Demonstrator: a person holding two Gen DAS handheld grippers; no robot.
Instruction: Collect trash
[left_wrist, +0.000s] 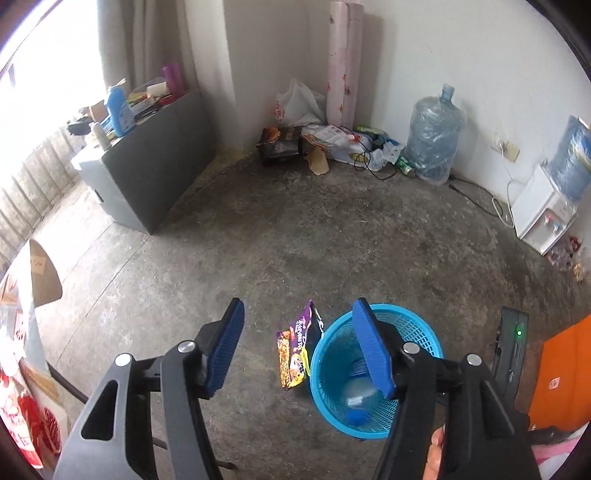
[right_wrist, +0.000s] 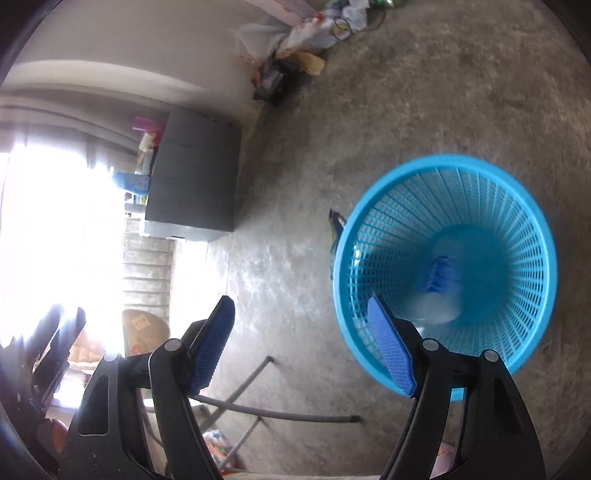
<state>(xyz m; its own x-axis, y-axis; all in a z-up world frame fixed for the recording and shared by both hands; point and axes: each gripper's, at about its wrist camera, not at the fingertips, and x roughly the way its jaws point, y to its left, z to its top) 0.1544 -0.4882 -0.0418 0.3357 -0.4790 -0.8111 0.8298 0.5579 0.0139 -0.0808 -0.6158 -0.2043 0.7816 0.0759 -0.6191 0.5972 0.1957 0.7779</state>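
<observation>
Both sets of jaws are seen standing apart with nothing held between the blue pads: the left gripper (left_wrist: 297, 345) is poised above the floor beside the basket, the right gripper (right_wrist: 301, 345) likewise at the basket's near edge. A clear plastic bottle (left_wrist: 360, 400) with a blue cap is found lying in the bottom of the blue mesh basket (left_wrist: 417, 326). A purple and yellow snack wrapper (left_wrist: 295, 352) is seen outside it, propped against the basket's wall on the concrete floor (left_wrist: 258, 240).

Risk is judged as follows. The wrapper stands touching the basket; a careless approach by either gripper could knock the light basket aside or tip it, spilling the bottle. The thin, crinkled wrapper may also slip from the pads if pinched at an edge only.

Further litter is noted well apart, heaped in the far corner: bags and papers (left_wrist: 332, 140) beside a large water jug (left_wrist: 434, 142). A dark cabinet (left_wrist: 155, 162) stands to the left. Metal chair legs (right_wrist: 258, 406) lie near the right gripper and could obstruct a low reach.
</observation>
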